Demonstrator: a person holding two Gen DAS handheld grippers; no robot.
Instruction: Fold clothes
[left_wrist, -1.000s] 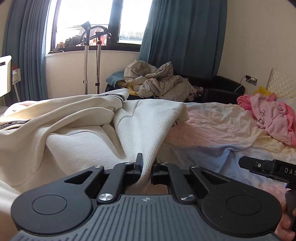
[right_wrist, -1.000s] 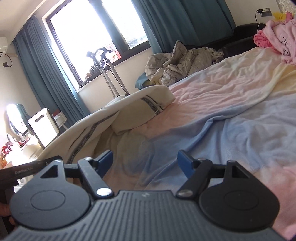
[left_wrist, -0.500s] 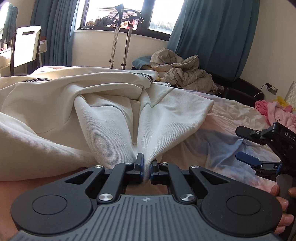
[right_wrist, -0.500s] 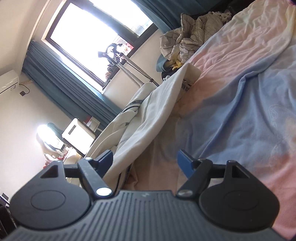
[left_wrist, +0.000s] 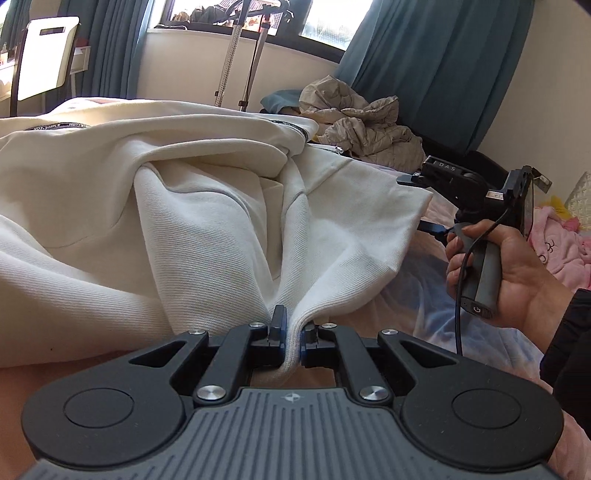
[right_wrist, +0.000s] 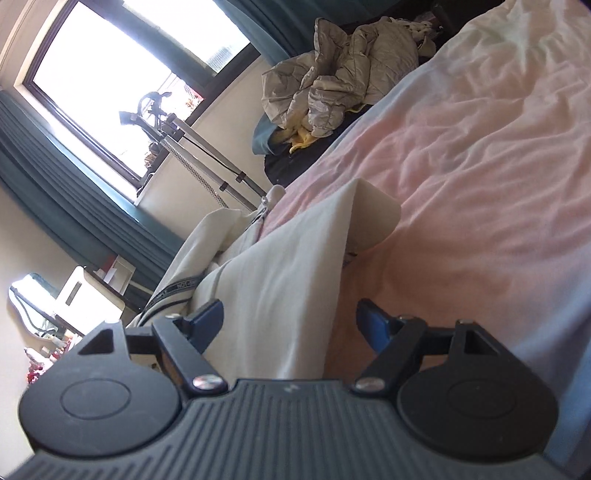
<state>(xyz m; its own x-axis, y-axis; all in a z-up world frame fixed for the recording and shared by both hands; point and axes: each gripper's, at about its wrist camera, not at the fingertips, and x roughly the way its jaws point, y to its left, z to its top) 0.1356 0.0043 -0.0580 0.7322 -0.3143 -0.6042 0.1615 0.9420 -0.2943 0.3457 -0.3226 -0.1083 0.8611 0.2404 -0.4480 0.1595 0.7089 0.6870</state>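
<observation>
Fingers of left gripper (left_wrist: 291, 338) clenched on ribbed hem of cream sweatshirt (left_wrist: 207, 206), spread over bed (right_wrist: 480, 155). Right gripper (right_wrist: 290, 325) fingers just widened, fabric edge between, ungripped. Risk: edge missed if closed early, fold skewed.

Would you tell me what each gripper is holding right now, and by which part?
The left gripper pinches the cream sweatshirt at a ribbed edge fold. The right gripper holds nothing; its jaws stand open around cloth.
</observation>
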